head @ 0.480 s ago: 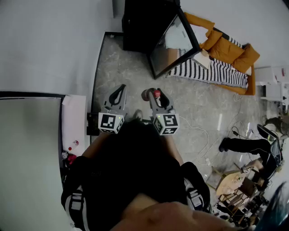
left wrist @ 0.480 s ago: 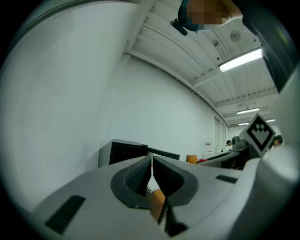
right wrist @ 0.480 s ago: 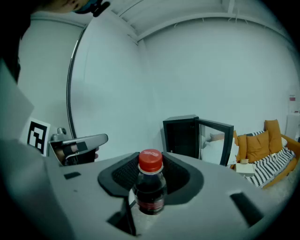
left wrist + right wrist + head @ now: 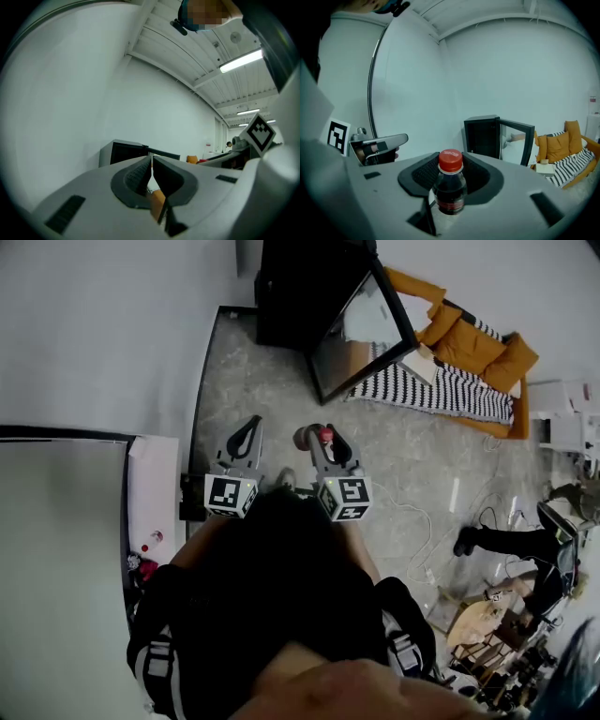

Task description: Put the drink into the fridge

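Right hand-held gripper (image 4: 319, 438) clasps the upright drink (image 4: 450, 185) between its jaws, with the open fridge (image 4: 486, 137) ahead and slightly right, while the left hand-held gripper (image 4: 151, 162), jaws closed and empty, hangs beside it.

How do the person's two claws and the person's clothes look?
The left claw and the right claw are grey and tapered, with dark ribbed pads. Each carries a white cube bearing black square markers. The person wears a black top.
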The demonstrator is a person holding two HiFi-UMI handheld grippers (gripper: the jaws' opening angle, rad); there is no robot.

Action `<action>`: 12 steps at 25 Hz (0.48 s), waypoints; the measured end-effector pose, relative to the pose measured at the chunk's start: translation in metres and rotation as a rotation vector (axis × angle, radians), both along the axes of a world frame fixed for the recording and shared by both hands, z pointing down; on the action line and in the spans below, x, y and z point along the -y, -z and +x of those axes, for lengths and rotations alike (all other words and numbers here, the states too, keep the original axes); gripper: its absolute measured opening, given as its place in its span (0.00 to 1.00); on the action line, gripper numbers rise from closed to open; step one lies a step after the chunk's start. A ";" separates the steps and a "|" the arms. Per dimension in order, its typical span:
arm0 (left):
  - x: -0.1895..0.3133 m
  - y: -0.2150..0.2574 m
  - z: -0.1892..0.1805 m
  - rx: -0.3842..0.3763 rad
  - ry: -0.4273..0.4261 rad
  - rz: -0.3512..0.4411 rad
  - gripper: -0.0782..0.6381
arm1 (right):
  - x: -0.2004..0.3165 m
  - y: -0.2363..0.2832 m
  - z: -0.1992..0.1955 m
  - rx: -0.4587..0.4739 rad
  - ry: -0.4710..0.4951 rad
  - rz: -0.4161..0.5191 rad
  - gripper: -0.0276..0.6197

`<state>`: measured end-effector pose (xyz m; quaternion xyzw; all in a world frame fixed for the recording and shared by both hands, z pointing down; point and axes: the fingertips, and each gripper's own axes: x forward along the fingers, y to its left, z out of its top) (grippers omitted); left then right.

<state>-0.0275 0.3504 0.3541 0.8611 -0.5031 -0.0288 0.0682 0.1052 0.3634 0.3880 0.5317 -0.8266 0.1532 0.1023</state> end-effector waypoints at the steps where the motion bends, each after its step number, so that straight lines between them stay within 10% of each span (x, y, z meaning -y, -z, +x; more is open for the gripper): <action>1: -0.001 0.000 -0.001 -0.001 0.000 -0.001 0.13 | 0.000 0.001 -0.001 0.001 -0.004 -0.002 0.26; 12: -0.007 -0.005 -0.026 -0.024 0.003 -0.030 0.13 | -0.007 0.004 -0.024 0.011 -0.003 -0.001 0.26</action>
